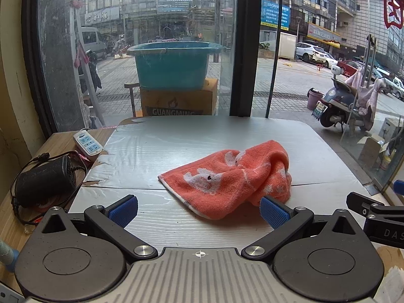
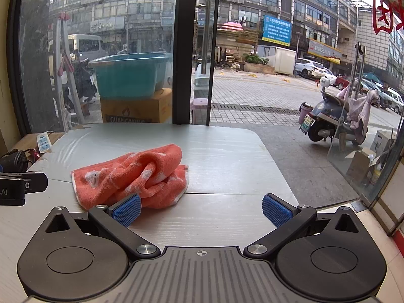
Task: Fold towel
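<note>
1. Left gripper [image 1: 199,210]: jaws fully spread, nothing between them, angled down at the desk [image 1: 176,139]. To its left, off the grey top: a black adapter [image 1: 45,179] and a power strip [image 1: 87,145], well clear of the work.
2. Towel [image 1: 227,176]: orange, white pattern, lying on the desk just ahead of the left gripper and to its right. The near hem sits beside its right pad [image 1: 274,212]; whether they touch I can't tell.
3. Towel state: crumpled. Left part lies roughly flat; right part is bunched into a raised roll with edges tucked under. No clean fold visible.
4. Right gripper [image 2: 201,210]: also wide open and empty. Towel [image 2: 131,176] is ahead and to its left, the bunched end just behind its left pad [image 2: 126,212].
5. Progress: looks like the very start. Nothing gripped, nothing folded.
6. Left to do, my read: grab corners, spread it flat, then fold and square up.
</note>
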Tool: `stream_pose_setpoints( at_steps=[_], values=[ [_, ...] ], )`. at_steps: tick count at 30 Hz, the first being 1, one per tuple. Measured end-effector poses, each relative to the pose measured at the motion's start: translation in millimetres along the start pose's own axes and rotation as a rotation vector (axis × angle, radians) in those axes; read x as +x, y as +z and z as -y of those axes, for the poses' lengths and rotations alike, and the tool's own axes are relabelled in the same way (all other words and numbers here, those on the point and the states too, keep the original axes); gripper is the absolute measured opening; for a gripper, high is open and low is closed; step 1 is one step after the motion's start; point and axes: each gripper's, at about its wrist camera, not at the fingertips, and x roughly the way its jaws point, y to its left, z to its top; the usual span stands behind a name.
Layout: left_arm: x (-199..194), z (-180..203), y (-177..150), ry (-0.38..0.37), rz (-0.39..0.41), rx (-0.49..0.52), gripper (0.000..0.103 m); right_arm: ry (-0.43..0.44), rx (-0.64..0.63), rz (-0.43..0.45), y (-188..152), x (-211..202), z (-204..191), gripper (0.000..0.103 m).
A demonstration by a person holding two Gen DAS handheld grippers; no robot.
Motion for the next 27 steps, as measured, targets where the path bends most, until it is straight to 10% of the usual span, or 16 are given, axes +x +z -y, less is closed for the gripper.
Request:
stream_pose_setpoints(
  at_steps=[27],
  values=[
    [0.5, 5.1, -3.8, -0.029, 0.000, 0.003, 0.103, 0.009, 0.018, 0.013, -1.2, 0.5, 1.4, 0.103]
  ],
)
